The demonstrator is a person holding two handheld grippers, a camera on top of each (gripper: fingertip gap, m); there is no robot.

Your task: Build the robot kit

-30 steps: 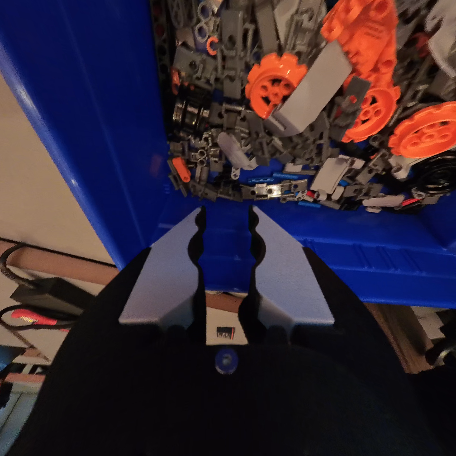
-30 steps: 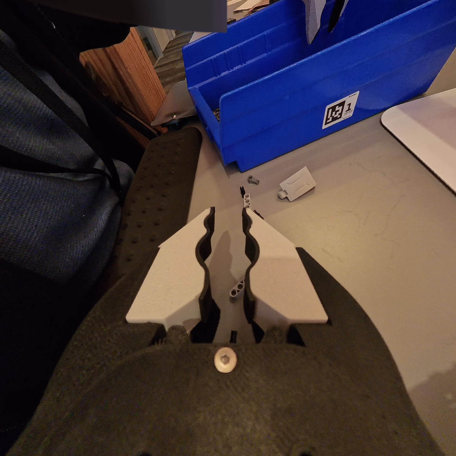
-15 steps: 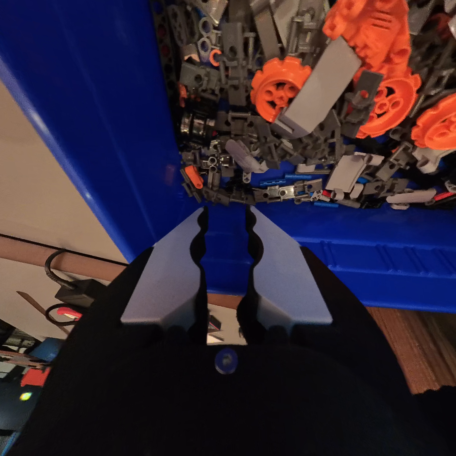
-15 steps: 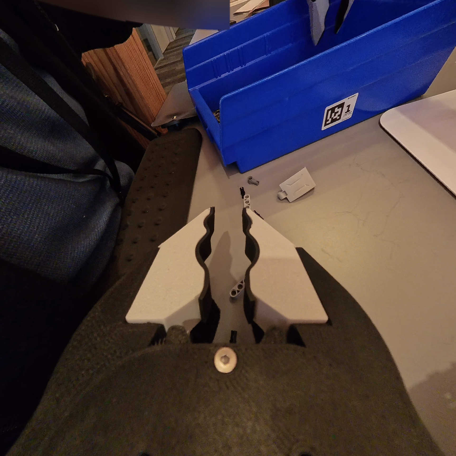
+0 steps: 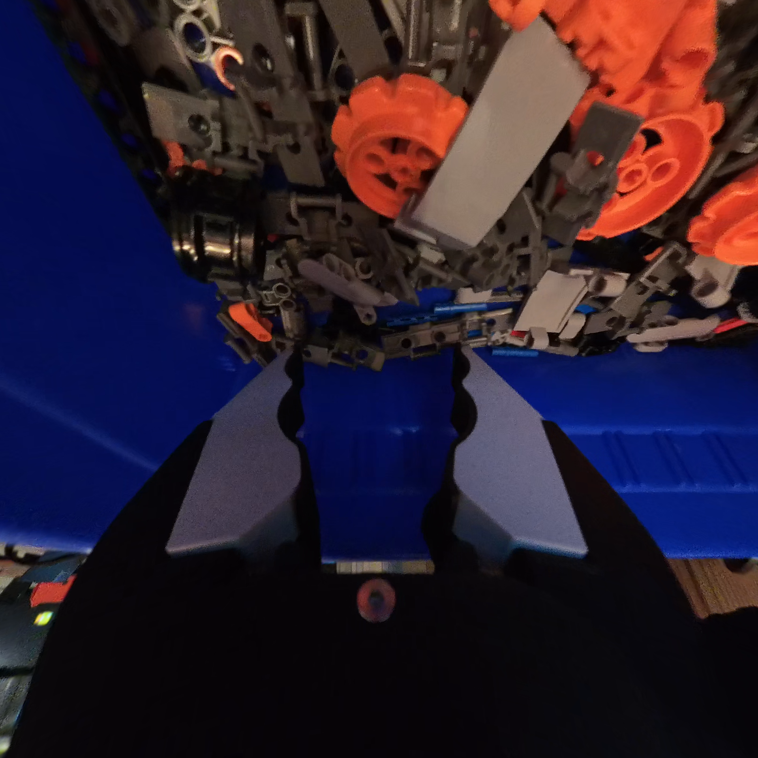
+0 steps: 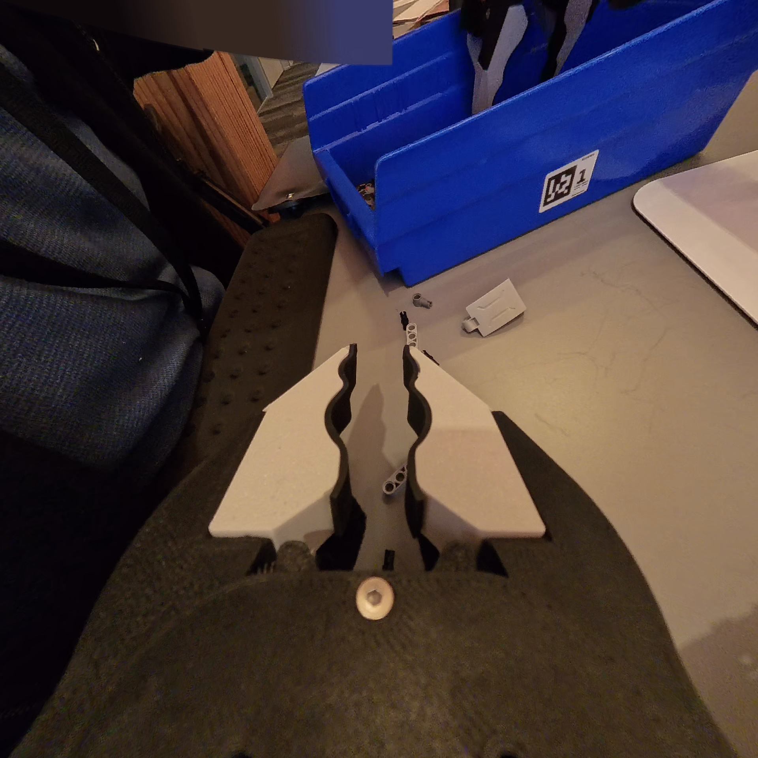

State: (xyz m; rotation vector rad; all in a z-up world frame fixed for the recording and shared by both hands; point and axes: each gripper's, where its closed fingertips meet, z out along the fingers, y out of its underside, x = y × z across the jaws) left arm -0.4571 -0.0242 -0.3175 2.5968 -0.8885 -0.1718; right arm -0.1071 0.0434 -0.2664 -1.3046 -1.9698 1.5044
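Left tongs [image 5: 377, 357] spread (nearer parts [image 5: 369, 262]).

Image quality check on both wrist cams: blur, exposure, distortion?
Left wrist view: dim and blue-tinted, the parts pile softly blurred, orange wheel edges smeared, black gripper body nearly featureless. Right wrist view: sharper, warm light, fingers casting a soft shadow on the grey table; wide-angle bending of the blue bin.

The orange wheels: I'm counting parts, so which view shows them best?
The left wrist view. It looks straight into the blue bin, where an orange wheel lies among grey pieces with others at the right. The right wrist view shows only the bin's outer walls; no wheels are visible.
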